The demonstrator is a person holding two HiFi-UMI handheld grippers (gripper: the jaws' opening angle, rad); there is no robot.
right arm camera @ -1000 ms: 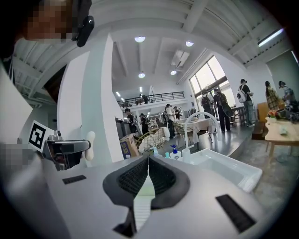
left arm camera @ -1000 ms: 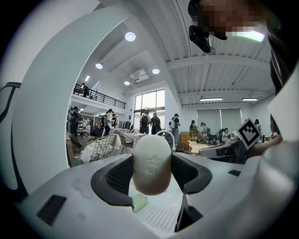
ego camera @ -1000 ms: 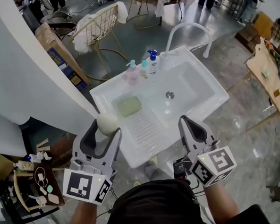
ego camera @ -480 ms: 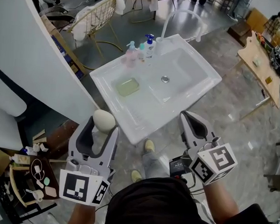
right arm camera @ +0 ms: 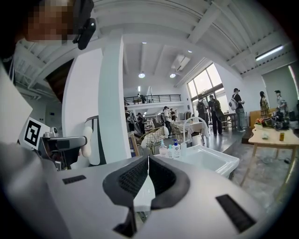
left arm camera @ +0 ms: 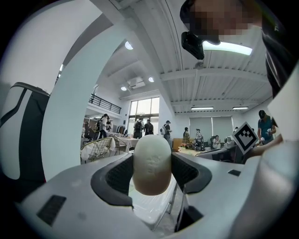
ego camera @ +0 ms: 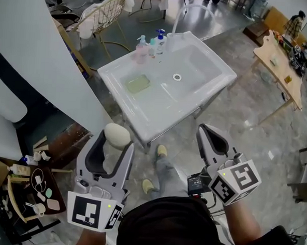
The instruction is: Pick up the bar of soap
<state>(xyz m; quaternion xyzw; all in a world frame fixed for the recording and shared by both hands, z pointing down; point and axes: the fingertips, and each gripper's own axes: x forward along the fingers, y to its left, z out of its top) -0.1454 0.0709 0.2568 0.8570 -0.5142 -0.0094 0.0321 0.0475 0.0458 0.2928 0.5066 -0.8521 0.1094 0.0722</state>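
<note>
Head view: a white sink (ego camera: 198, 65) stands on the grey floor (ego camera: 242, 119) ahead of the person; both tools are held well short of its near corner.
Left tool (ego camera: 113, 145): on the person's side of the sink's near-left edge; jaws clamped on the bar of soap, one pad on each broad side.
Bar of soap (ego camera: 117, 135): cream, oval, smooth; upright between the left tool's jaws, its upper end poking above the fingertips; in the air, apart from the sink.
Right tool (ego camera: 208, 135): on the person's side of the sink's near-right edge; jaws pressed together, pads meeting, nothing between them.
Green pad (ego camera: 138, 83): flat, rectangular; lies in the sink's shallow left part.
Drain (ego camera: 177, 77): round, metal; in the sink's deeper basin, right of the green pad.
Bottles (ego camera: 159, 43): three on the sink's far-left rim, pink, small teal, and white with a blue pump; upright, just beside one another.
Faucet (right arm camera: 196, 118): white arch at the sink's far corner.
Shoe (ego camera: 162, 151): on the floor just below the sink's near corner.
Wooden bench (ego camera: 279, 65): well right of the sink; the items on it are too small to tell.
</note>
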